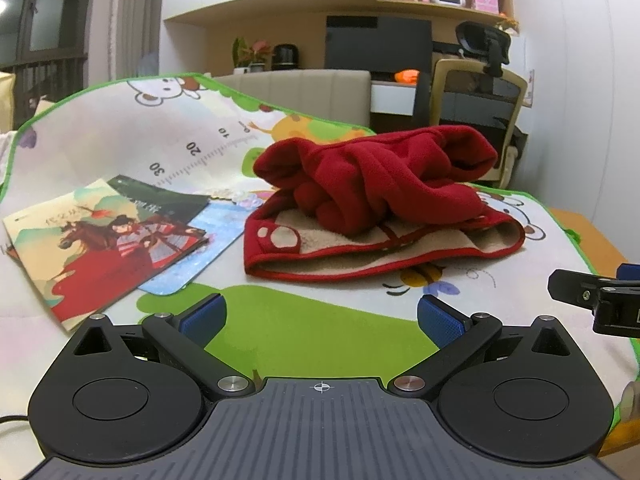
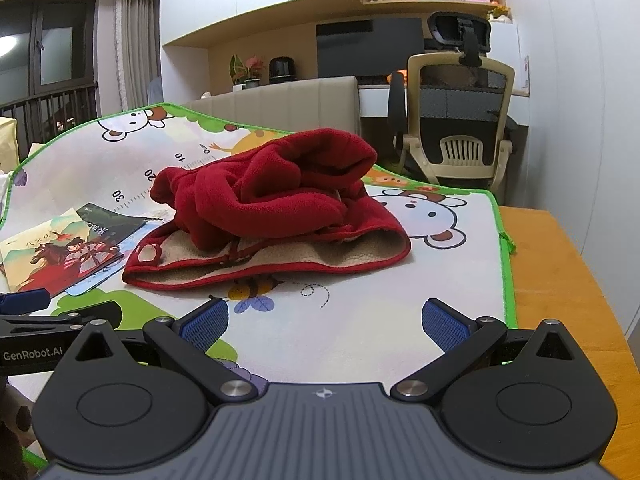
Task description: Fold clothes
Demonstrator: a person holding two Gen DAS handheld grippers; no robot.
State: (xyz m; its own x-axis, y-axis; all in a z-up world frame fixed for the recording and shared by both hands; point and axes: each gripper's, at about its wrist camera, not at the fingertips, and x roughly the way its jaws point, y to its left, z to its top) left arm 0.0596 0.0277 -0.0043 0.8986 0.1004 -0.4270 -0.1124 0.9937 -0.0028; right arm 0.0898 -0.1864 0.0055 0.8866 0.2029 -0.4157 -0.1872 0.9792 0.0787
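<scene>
Both of mine are spread wide with nothing in them: left hand-held gripper [image 1: 322, 320] and right hand-held gripper [image 2: 324, 322] hover low over the cartoon mat [image 2: 440, 280]. Just ahead, the red fleece garment [image 2: 272, 208] sits bunched in a heap, beige lining showing, picture books [image 1: 108, 236] beside it. It's clearly not folded, so I reckon spreading it flat comes next.
</scene>
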